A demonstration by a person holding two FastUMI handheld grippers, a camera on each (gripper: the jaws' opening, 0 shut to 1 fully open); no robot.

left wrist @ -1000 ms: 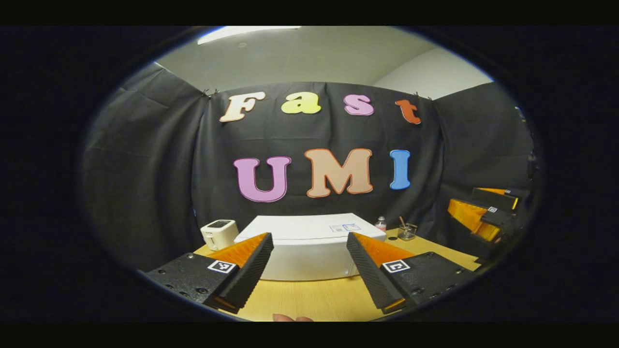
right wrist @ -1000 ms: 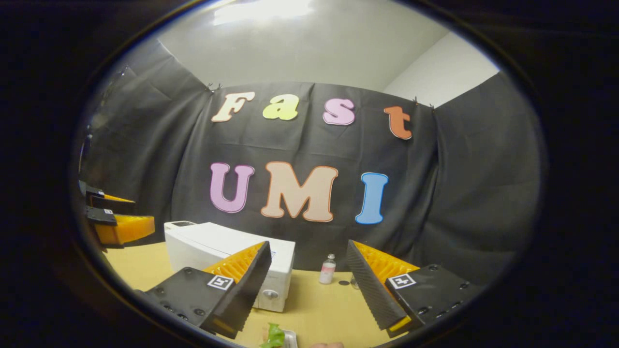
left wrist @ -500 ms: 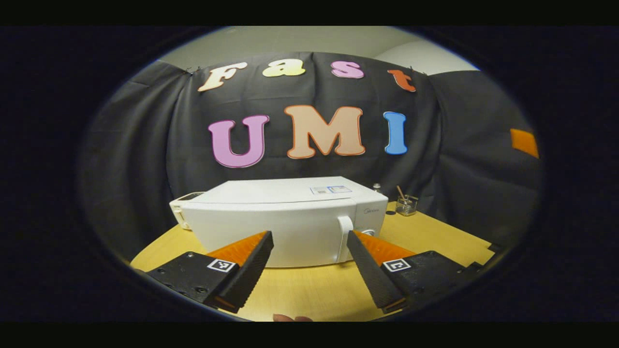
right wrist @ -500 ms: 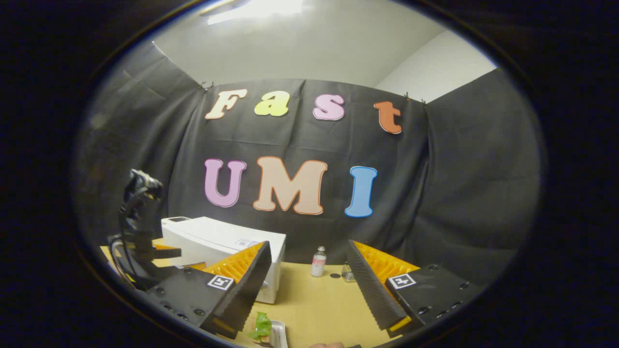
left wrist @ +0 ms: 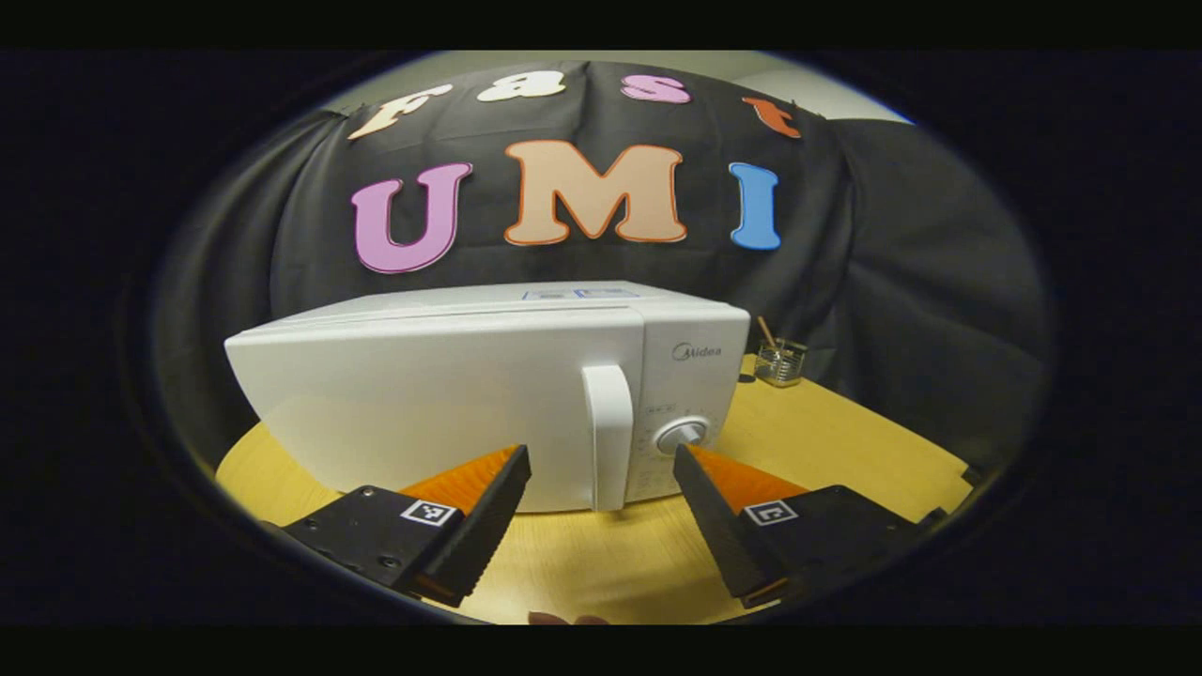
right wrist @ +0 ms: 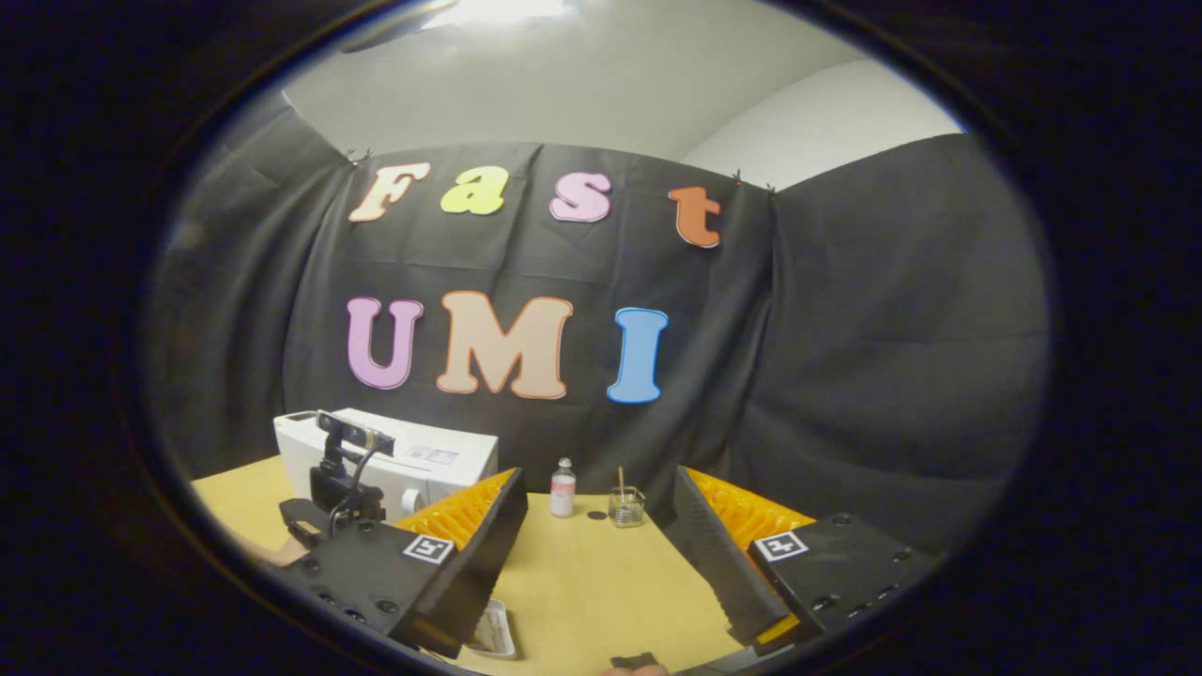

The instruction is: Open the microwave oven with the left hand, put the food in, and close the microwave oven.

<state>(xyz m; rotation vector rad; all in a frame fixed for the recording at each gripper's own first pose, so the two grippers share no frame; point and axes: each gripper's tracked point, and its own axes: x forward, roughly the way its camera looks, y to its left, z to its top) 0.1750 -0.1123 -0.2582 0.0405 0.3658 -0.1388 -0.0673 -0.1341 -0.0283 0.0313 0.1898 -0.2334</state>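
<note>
In the left gripper view we see our left gripper (left wrist: 601, 488) spread wide, empty, in front of the shut microwave (left wrist: 423, 394), its door handle (left wrist: 608, 437) between the fingers but untouched. In the right gripper view our right gripper (right wrist: 601, 535) is spread too, holding nothing, above the wooden table (right wrist: 601, 582). The food tray (right wrist: 493, 631) lies near, below its left finger.

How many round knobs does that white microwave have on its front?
1 that I can see: the round knob sits low on the microwave oven control panel, just right of the door handle. The right finger may hide anything below it.
</note>
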